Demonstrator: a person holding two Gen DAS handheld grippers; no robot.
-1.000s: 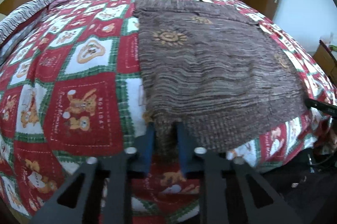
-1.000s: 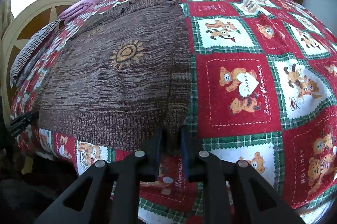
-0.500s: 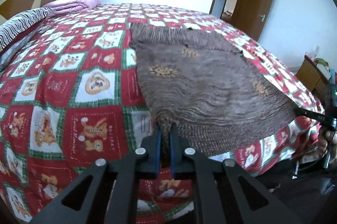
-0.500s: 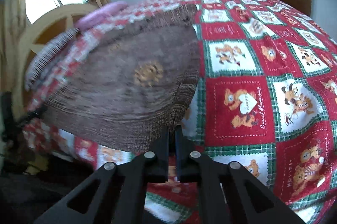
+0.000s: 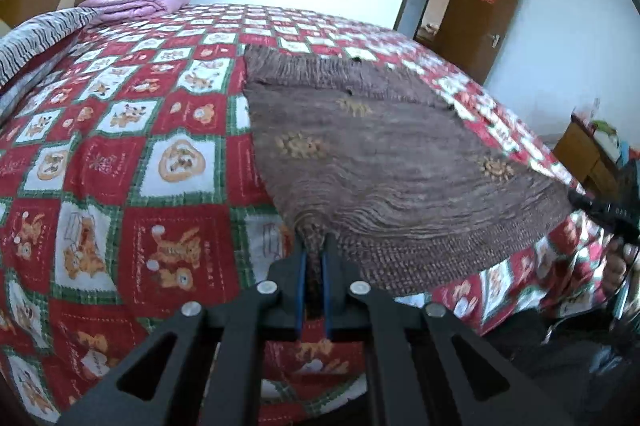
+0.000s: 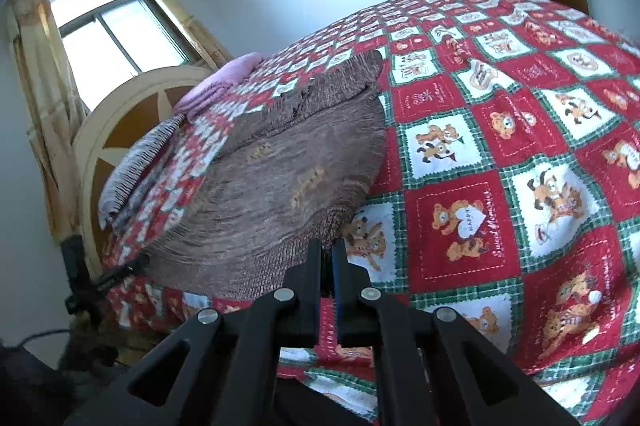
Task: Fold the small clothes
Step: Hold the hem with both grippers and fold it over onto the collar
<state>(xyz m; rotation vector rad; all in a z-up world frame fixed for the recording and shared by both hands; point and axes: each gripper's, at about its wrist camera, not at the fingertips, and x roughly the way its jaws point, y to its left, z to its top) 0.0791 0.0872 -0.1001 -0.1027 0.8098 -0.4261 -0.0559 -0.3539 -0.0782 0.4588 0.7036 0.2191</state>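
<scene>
A brown knitted sweater with small orange sun motifs lies spread on the red, white and green bear-print bedspread. My left gripper is shut on the sweater's near left hem corner. My right gripper is shut on the near right hem corner of the sweater. The near hem is lifted off the bed and stretched between the two grippers. The right gripper also shows at the right edge of the left wrist view, and the left gripper at the left edge of the right wrist view.
A purple folded blanket and a striped grey quilt lie at the head of the bed by the round headboard. A brown door stands open at the right. A wooden cabinet stands beside the bed.
Both grippers closed on the sweater's near hem corners and rose, lifting the hem off the bed. The views tilted upward and show more of the room.
</scene>
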